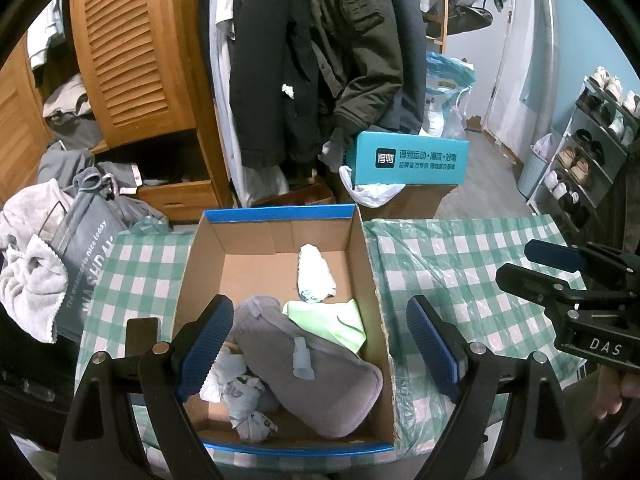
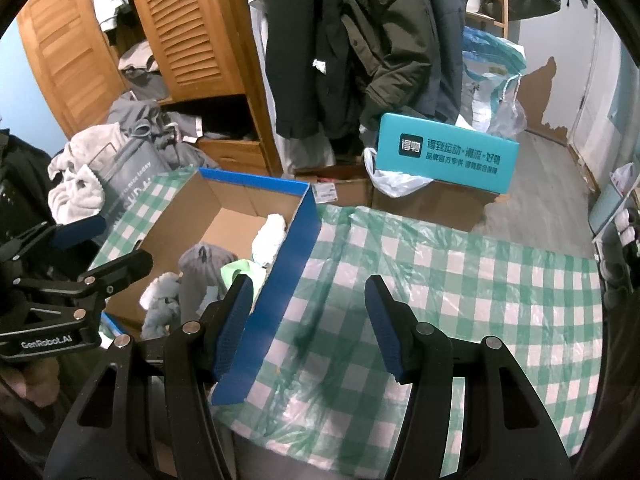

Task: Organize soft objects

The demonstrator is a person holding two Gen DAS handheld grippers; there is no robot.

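An open cardboard box (image 1: 368, 256) with blue edges sits on the green checked tablecloth (image 1: 460, 264). Inside lie a grey padded slipper-like piece (image 1: 316, 384), a light green cloth (image 1: 336, 320), a white rolled cloth (image 1: 314, 274) and a grey-white bundled cloth (image 1: 240, 396). My left gripper (image 1: 320, 348) hangs open and empty above the box's near end. My right gripper (image 2: 308, 328) is open and empty over the tablecloth (image 2: 460, 292), just right of the box wall (image 2: 280, 280). The right gripper also shows in the left wrist view (image 1: 560, 276), and the left gripper in the right wrist view (image 2: 80, 264).
A teal box (image 1: 412, 158) stands on cartons beyond the table. Dark coats (image 1: 320, 60) hang behind. A wooden wardrobe (image 1: 132, 52) and a grey bag with towels (image 1: 72, 264) are at left. A shoe rack (image 1: 592, 148) is at right.
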